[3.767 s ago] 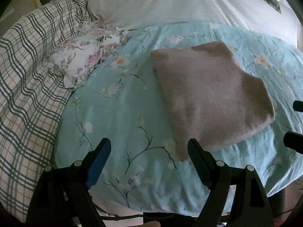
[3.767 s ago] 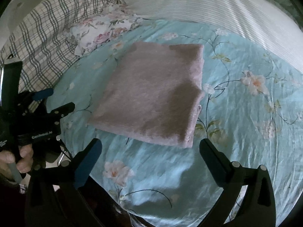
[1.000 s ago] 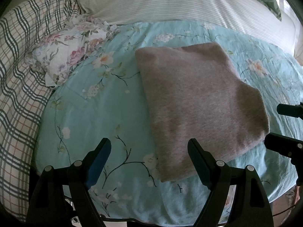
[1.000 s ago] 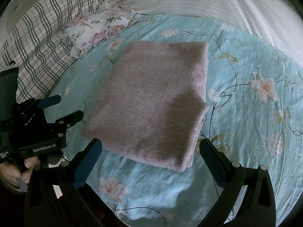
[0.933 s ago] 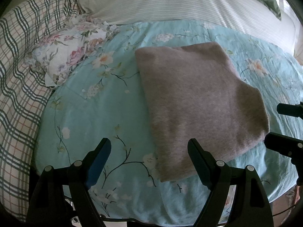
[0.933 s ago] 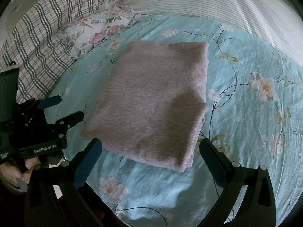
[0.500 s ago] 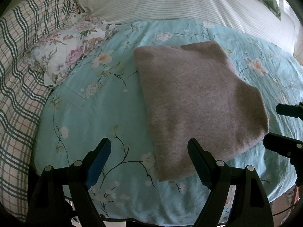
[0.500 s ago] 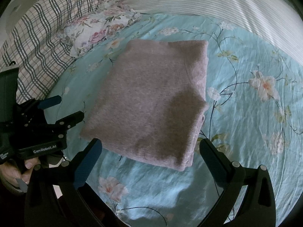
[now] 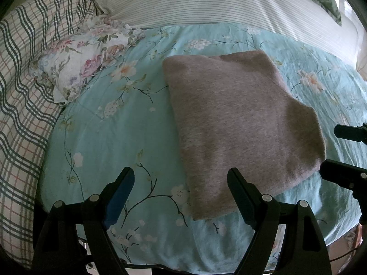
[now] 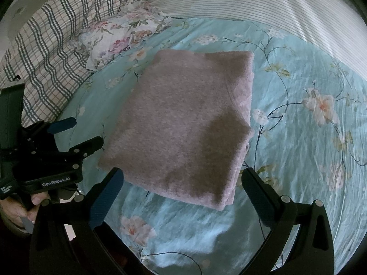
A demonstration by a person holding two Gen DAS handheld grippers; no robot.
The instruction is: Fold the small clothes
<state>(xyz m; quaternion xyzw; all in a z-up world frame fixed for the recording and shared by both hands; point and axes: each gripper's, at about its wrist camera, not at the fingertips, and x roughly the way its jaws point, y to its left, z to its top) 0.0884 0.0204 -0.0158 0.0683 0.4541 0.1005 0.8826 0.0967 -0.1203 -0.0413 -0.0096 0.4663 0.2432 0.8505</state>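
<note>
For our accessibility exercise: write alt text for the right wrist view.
A folded grey-pink garment lies flat on a light blue floral bedsheet. The open right gripper frames its near edge; the left gripper, also open, sits at left. A floral pillow lies behind.

The folded garment (image 10: 183,123) at centre frame is matt, fuzzy knit cloth. Beneath it the floral bedsheet (image 10: 298,137) is smooth, faintly sheeny cotton. Both tongs, left (image 9: 181,194) and right (image 10: 183,194), look matt black plastic.
</note>
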